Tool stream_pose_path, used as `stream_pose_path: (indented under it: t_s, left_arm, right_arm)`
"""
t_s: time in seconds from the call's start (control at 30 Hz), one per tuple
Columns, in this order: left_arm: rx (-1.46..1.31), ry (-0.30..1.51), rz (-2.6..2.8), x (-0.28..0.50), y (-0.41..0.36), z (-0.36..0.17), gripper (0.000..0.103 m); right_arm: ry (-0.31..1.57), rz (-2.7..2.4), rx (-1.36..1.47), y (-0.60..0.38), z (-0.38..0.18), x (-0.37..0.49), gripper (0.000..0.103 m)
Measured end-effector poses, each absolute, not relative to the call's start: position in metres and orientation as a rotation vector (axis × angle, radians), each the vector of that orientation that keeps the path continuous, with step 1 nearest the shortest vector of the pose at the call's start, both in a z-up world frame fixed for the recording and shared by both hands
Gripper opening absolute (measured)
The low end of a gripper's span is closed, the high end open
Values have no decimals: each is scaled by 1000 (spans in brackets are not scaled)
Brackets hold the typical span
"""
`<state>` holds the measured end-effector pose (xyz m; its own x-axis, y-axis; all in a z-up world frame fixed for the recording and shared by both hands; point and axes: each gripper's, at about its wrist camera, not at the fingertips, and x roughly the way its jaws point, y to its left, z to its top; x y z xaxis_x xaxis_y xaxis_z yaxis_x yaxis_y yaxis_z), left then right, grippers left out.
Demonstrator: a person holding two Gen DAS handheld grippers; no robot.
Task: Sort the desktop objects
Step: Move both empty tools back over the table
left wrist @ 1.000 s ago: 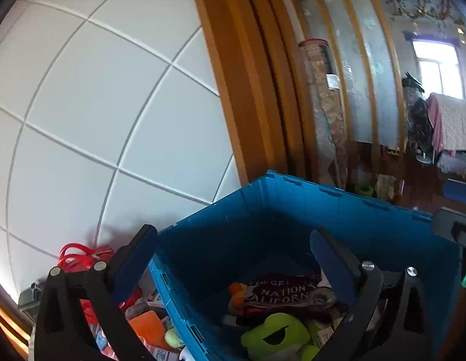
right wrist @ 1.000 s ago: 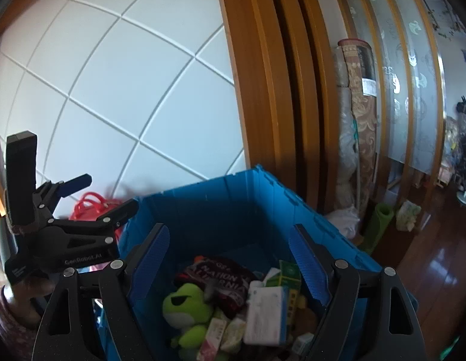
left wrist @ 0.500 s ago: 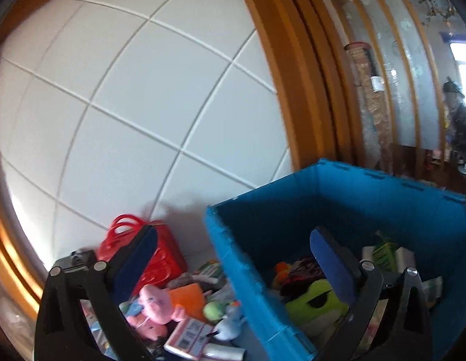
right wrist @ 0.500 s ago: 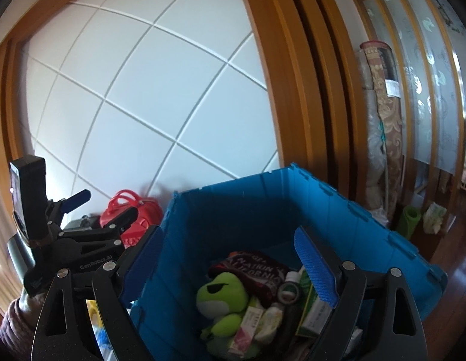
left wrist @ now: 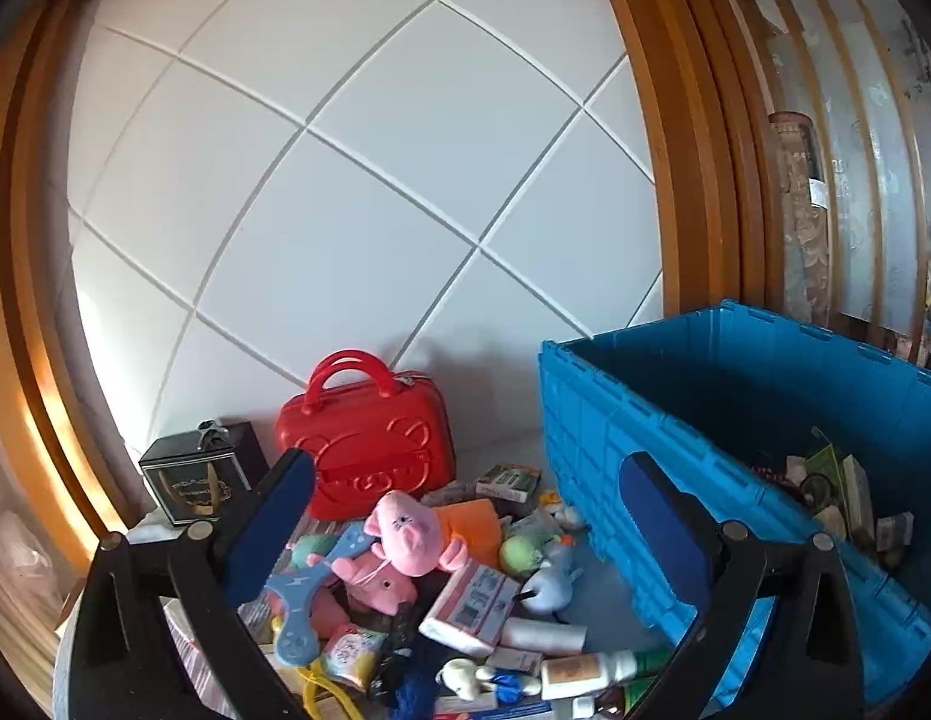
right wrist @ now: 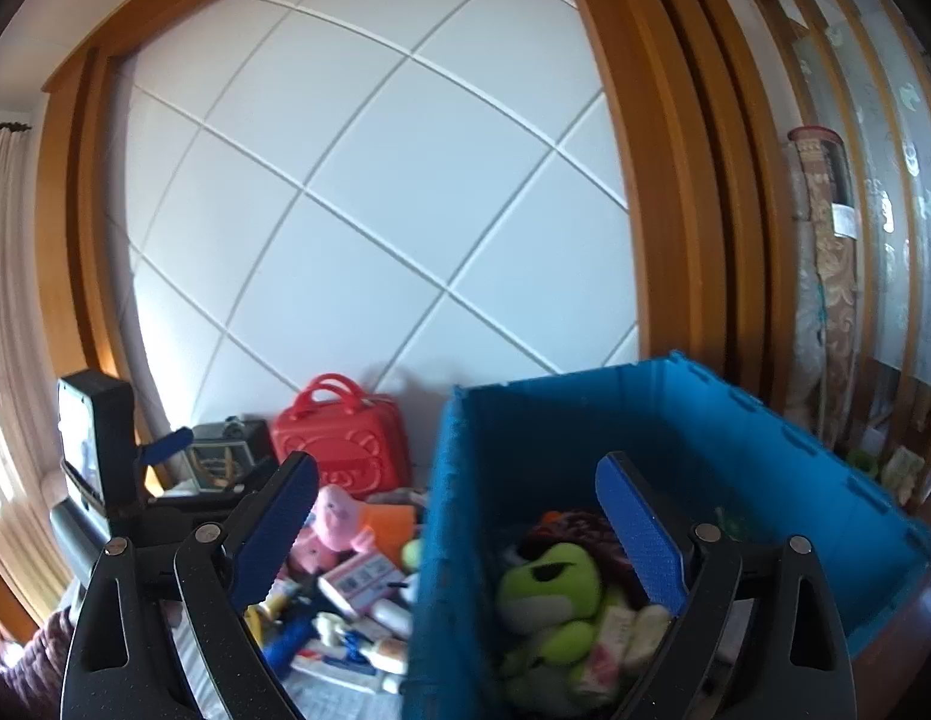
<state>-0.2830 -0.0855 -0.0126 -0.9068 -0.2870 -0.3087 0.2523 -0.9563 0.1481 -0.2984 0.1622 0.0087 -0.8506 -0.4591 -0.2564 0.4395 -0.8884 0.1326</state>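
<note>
Grippers: left gripper [left wrist: 465,510] released, right gripper [right wrist: 456,510] opening, empty; 1 blue bin [right wrist: 765,420].

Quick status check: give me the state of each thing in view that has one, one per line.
left gripper: open, nothing between its fingers
right gripper: jaws opening, nothing between them
blue crate: lid off, partly filled
red case: closed, upright against the wall
black box: closed, upright
pink plush: on the loose pile, outside the crate
green plush: in the crate

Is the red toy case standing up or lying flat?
Standing up. The red case sits upright against the white wall, with its handles on top.
</note>
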Motion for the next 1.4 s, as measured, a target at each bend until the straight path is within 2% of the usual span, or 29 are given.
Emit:
stream_pose_path:
  t_s: [0.1, 0.23, 0.43, 0.67, 0.83, 0.93, 1.0, 1.13, 1.23, 1.4]
  left_arm:
    - [460, -114, -2806, -248, -127, -21, 103]
    - [467, -164, -2770, -201, -171, -39, 103]
    - [513, -204, -2784, -159, -206, -73, 103]
    - [725, -249, -2841, -133, -197, -143, 103]
    - [948, -112, -2840, -120, -183, -201, 103]
    - [1060, -124, -2836, -107, -162, -237, 103]
    - [1122, -134, -2871, -96, -150, -256, 103]
    - [1245, -382, -2909, -83, -130, -291, 103]
    - [1291, -547, -2948, -76, -128, -311, 103]
    - [1459, -596, -3039, -74, -135, -343, 103]
  right_arm:
    - [-72, -2614, 395, 128, 5, -282, 95]
    - [-32, -2586, 423, 79, -14, -258, 95]
    - [-8, -2547, 610, 18, -72, -231, 96]
    - [34, -2539, 937, 4, -168, -220, 96]
    - [37, -2530, 1138, 15, -233, -235, 95]
    - [-29, -2500, 1234, 26, -260, -241, 94]
    - [29, -2491, 1267, 26, -275, -237, 94]
    - [77, -2387, 1294, 19, -300, -223, 93]
    - [112, -2292, 1317, 7, -318, -209, 88]
    - [155, -2166, 1335, -19, -335, -193, 78]
